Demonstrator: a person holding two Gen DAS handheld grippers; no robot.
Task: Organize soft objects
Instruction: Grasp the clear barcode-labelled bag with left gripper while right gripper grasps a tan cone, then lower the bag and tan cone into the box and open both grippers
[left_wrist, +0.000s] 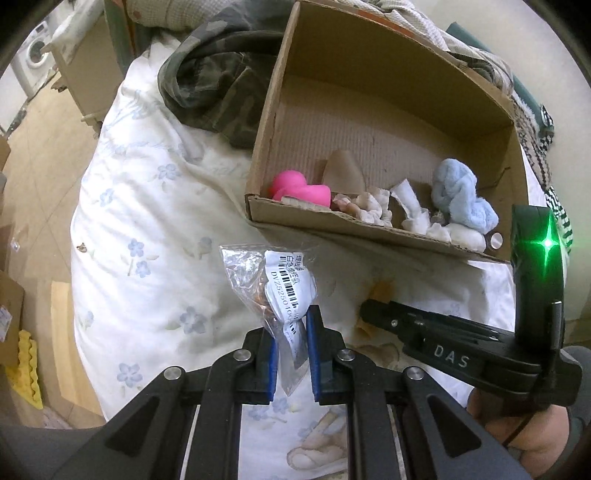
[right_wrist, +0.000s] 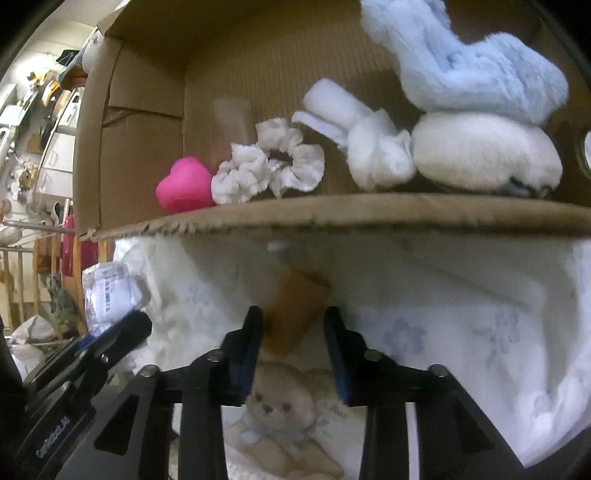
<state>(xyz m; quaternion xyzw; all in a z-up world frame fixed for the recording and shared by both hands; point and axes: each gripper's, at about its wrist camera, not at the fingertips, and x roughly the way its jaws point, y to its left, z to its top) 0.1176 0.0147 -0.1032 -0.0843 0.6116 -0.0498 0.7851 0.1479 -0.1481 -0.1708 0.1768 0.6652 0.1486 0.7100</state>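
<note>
Your left gripper (left_wrist: 291, 347) pinches a clear labelled plastic bag (left_wrist: 280, 291) just in front of the cardboard box (left_wrist: 266, 140); your right gripper (right_wrist: 293, 332) is closed on a tan sponge piece (right_wrist: 295, 314) over the floral quilt (right_wrist: 461, 295). Clear the box's near wall before releasing, and drop both beside the pink heart sponge (right_wrist: 183, 184), clear of the blue plush (right_wrist: 480, 70)

Scrunchie (right_wrist: 269, 162) inside box (right_wrist: 332, 214)

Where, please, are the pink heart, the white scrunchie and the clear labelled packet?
pink heart (right_wrist: 183, 184), right wrist view, front face.
white scrunchie (right_wrist: 267, 162), right wrist view, ruffled fabric.
clear labelled packet (left_wrist: 286, 284), left wrist view, white label.
</note>
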